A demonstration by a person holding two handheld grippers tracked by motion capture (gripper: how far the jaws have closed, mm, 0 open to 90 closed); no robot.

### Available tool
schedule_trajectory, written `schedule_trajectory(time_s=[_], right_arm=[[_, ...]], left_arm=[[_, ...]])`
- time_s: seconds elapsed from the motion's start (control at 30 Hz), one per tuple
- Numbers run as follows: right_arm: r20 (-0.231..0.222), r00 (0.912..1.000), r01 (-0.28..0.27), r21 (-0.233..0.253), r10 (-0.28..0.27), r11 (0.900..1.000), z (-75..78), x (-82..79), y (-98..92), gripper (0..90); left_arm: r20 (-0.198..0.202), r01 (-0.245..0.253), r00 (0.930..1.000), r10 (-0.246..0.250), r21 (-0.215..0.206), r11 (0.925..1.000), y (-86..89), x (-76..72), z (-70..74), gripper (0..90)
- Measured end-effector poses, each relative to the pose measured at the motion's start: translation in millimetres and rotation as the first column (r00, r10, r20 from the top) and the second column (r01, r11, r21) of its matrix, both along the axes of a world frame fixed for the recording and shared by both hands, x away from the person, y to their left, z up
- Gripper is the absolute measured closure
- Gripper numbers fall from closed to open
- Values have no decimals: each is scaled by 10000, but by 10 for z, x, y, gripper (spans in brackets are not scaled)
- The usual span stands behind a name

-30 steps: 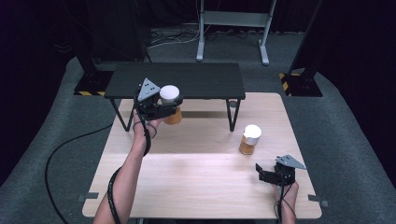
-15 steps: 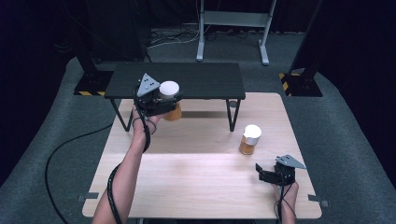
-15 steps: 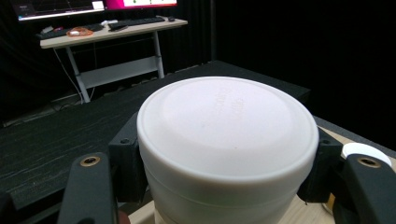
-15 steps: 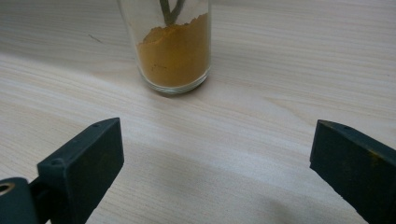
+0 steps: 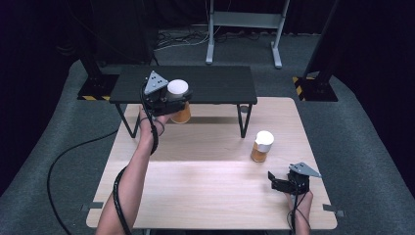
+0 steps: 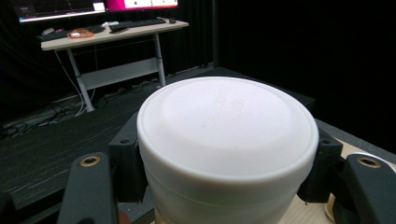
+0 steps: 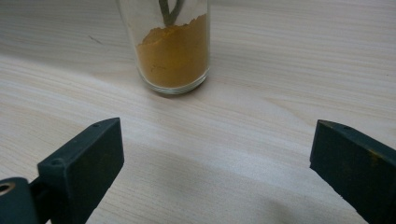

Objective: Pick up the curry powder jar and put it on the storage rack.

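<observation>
My left gripper (image 5: 175, 104) is shut on a glass jar of orange powder with a white lid (image 5: 177, 89), held in the air at the front edge of the black shelf (image 5: 205, 83). In the left gripper view the white lid (image 6: 227, 122) sits between the two black jaws. A second jar of orange powder (image 5: 262, 146) with a white lid stands on the wooden table (image 5: 195, 196) at the right. My right gripper (image 5: 273, 182) rests low near the table's front right, open, pointing at that jar (image 7: 171, 46) a short way off.
The black shelf stands on thin legs over the table's far part. A black cable (image 5: 63, 161) trails from the left arm across the grey floor. A metal stand (image 5: 244, 24) is behind the table. A desk with a keyboard (image 6: 107, 30) is farther off.
The left gripper with its jar has risen slightly and shifted a little toward the black shelf. The right gripper has not moved.
</observation>
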State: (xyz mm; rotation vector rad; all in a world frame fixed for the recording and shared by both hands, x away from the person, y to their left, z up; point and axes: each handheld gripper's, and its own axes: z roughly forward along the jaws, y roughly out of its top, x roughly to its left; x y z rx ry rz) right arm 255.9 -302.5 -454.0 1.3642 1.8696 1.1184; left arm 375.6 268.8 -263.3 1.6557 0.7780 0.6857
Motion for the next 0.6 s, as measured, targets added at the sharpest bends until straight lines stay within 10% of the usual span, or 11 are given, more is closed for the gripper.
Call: schedule_trajectory(time_s=[0.6], right_arm=[[-8, 10000, -5, -18, 5, 10000, 2, 2, 3, 19]], left_arm=[[164, -19, 9999, 19, 4, 10000, -61, 119, 141, 333]])
